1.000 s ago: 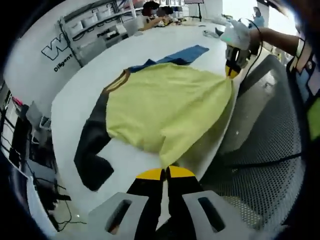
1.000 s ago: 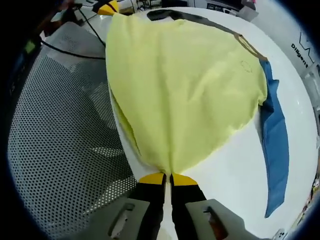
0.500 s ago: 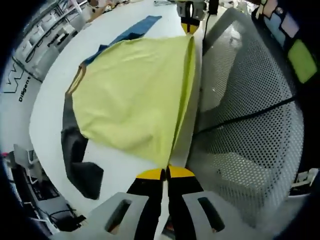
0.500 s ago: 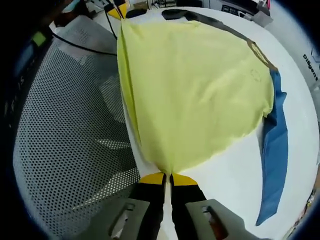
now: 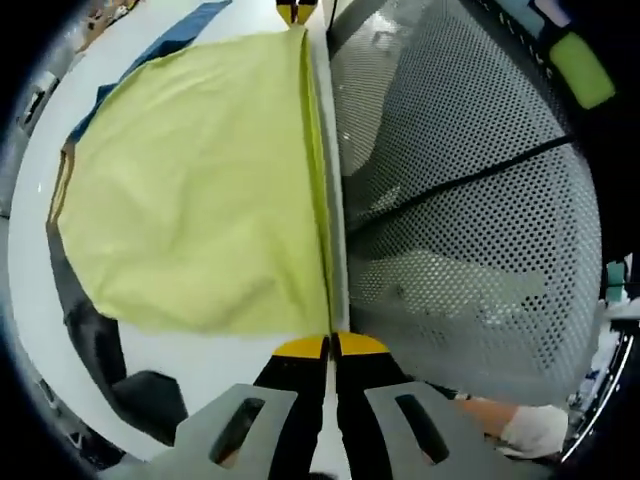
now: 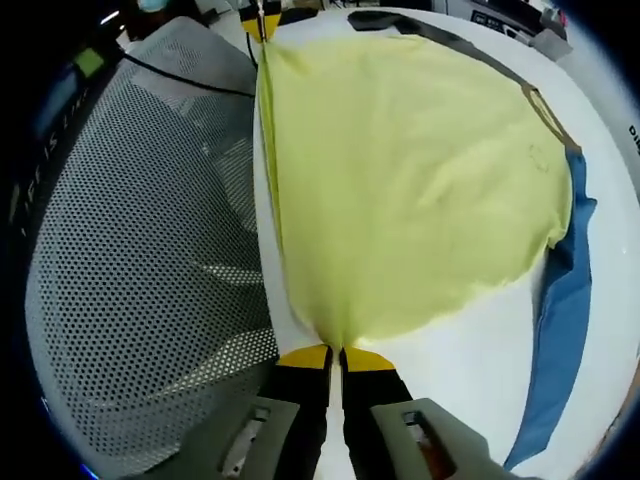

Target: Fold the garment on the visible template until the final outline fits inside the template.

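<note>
A yellow shirt (image 5: 190,180) with a dark sleeve (image 5: 100,350) and a blue sleeve (image 6: 560,320) lies on the white table (image 5: 30,290). My left gripper (image 5: 330,345) is shut on one corner of its hem at the table's edge. My right gripper (image 6: 334,356) is shut on the other hem corner. The hem runs taut and straight between the two. The right gripper's yellow tips (image 5: 298,10) show at the top of the left gripper view, the left gripper's tips (image 6: 258,20) at the top of the right gripper view. I see no template outline on the table.
A grey mesh chair back (image 5: 470,200) stands right against the table's edge (image 6: 262,250), beside the taut hem, also seen as mesh chair back (image 6: 140,230). A gloved hand (image 5: 520,435) shows low in the left gripper view.
Both grippers have drawn apart, pulling the hem from a slack curve into a straight, taut line along the table's edge. Both cameras have swung over the shirt.
</note>
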Available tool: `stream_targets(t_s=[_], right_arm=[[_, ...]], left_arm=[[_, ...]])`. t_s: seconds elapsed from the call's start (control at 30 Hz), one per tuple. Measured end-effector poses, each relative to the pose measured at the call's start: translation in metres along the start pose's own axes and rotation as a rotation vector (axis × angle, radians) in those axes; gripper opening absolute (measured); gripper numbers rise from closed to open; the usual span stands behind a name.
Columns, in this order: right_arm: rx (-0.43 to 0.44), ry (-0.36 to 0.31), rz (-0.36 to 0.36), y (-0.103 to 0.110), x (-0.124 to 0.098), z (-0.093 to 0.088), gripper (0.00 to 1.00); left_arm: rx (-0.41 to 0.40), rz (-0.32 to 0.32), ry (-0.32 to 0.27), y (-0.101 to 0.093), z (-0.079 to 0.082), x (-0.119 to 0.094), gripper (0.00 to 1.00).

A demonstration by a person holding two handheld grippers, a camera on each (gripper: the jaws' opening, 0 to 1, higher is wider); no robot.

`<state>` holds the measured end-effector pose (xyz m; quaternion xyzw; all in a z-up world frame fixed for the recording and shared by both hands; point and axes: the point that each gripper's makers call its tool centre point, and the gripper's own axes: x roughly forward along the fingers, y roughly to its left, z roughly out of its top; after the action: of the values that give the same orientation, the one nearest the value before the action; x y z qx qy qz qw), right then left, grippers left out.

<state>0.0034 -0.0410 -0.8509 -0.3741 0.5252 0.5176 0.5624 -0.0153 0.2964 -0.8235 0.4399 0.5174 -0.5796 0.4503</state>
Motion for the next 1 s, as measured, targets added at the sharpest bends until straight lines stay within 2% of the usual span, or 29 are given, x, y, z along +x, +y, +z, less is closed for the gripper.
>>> stream_targets(t_s=[0.03, 0.1, 0.23, 0.4, 0.6, 0.67, 0.7, 0.73, 0.8, 0.9, 0.93, 1.0], right_arm=[[0.0, 0.0, 0.006, 0.001, 0.001, 0.0, 0.0], [0.0, 0.003, 0.007, 0.0, 0.003, -0.001, 0.0], [0.006, -0.002, 0.011, 0.001, 0.005, -0.001, 0.0], [0.011, -0.01, 0.015, 0.0, 0.006, -0.002, 0.0], [0.025, -0.016, 0.023, 0.0, 0.006, -0.002, 0.0], [0.029, -0.018, 0.024, 0.0, 0.006, -0.002, 0.0], [0.03, -0.019, 0.024, 0.0, 0.006, -0.002, 0.0], [0.033, -0.02, 0.023, 0.0, 0.006, -0.002, 0.0], [0.036, -0.023, 0.023, 0.0, 0.006, -0.002, 0.0], [0.041, -0.027, 0.023, 0.0, 0.006, -0.002, 0.0], [0.044, -0.027, 0.023, 0.0, 0.006, -0.002, 0.0], [0.046, -0.027, 0.022, 0.0, 0.006, -0.002, 0.0]], left_arm=[[0.028, -0.021, 0.013, -0.001, -0.001, 0.001, 0.0], [0.025, -0.063, 0.016, 0.0, 0.001, 0.005, 0.0], [0.041, -0.077, 0.031, 0.006, -0.001, 0.013, 0.0], [0.016, -0.106, 0.008, 0.007, -0.001, 0.019, 0.0], [-0.065, -0.056, -0.06, 0.015, -0.001, 0.02, 0.01], [-0.085, -0.022, -0.123, 0.016, 0.003, 0.017, 0.02], [-0.12, -0.017, -0.147, 0.016, 0.004, 0.016, 0.04], [-0.155, -0.007, -0.156, 0.015, 0.001, 0.016, 0.05], [-0.165, 0.017, -0.149, 0.014, -0.006, 0.017, 0.07], [-0.259, 0.036, -0.2, 0.01, -0.005, 0.017, 0.13], [-0.287, 0.064, -0.208, 0.011, -0.007, 0.016, 0.13], [-0.313, 0.087, -0.217, 0.011, -0.009, 0.016, 0.15]])
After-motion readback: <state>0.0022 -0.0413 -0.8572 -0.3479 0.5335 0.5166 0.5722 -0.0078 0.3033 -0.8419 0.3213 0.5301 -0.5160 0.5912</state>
